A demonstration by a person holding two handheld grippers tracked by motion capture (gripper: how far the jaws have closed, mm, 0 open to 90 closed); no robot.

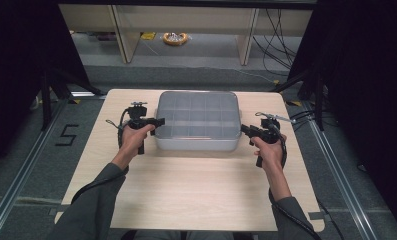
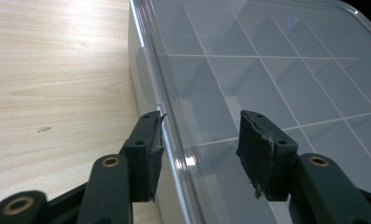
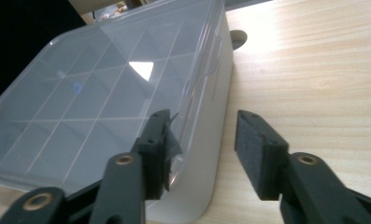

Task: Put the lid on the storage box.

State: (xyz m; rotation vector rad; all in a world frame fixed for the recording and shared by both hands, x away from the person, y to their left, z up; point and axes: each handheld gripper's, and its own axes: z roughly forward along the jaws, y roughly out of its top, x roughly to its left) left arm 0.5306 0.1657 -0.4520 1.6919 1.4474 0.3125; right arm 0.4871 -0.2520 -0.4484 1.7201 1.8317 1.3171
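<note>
A clear plastic organiser box [image 1: 197,120] with a grid of compartments and a shut lid stands at the far middle of the wooden table [image 1: 196,190]. My left gripper [image 1: 158,121] is open at the box's left side. In the left gripper view the box [image 2: 267,70] edge runs between the jaws of the left gripper [image 2: 202,149], one jaw beside the wall under a latch tab [image 2: 146,77], the other over the lid. My right gripper [image 1: 244,129] is open at the right side. The right gripper [image 3: 202,149] likewise straddles the box [image 3: 103,84] rim, below a latch [image 3: 216,58].
Bare tabletop [image 2: 57,70] lies left of the box and more tabletop [image 3: 314,70] to its right. Beyond the table stand wooden shelf legs [image 1: 125,35], a yellow ring-shaped object [image 1: 175,38] on the floor, and cables [image 1: 281,45]. A "5" [image 1: 67,134] is marked on the floor at left.
</note>
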